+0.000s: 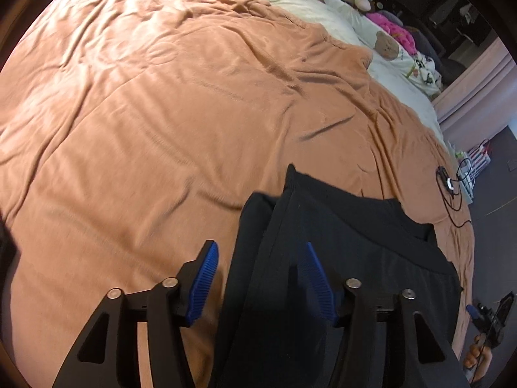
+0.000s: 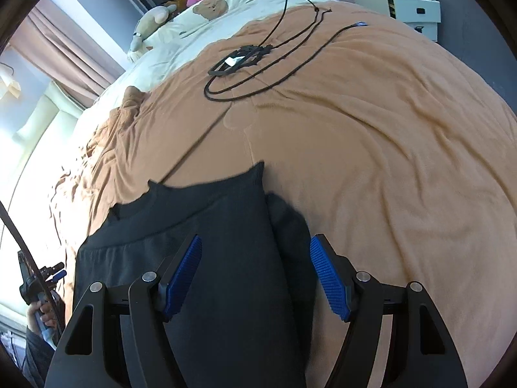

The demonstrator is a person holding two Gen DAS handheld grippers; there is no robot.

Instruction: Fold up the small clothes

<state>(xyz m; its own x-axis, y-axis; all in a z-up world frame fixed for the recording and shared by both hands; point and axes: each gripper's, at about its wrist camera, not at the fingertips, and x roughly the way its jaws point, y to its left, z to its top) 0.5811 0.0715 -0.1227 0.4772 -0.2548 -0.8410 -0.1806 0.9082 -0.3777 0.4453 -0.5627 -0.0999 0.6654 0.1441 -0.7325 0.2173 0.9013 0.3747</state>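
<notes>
No readable text; lettering on bear pillow (image 2: 210, 8) too small.

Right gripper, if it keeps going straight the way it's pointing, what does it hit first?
Most likely the black garment: the open right gripper already straddles its edge. Beyond it lies the orange blanket, then the black cable. Depth is unclear.

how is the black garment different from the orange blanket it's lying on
The black garment is dark and small, covering only the near part of the bed; the orange blanket is tan-orange and spreads across most of it. The garment has a ribbed band at its far edge; the blanket is plain, with loose wrinkles. The garment lies on top, the blanket beneath. Both are soft fabric lying flat.
</notes>
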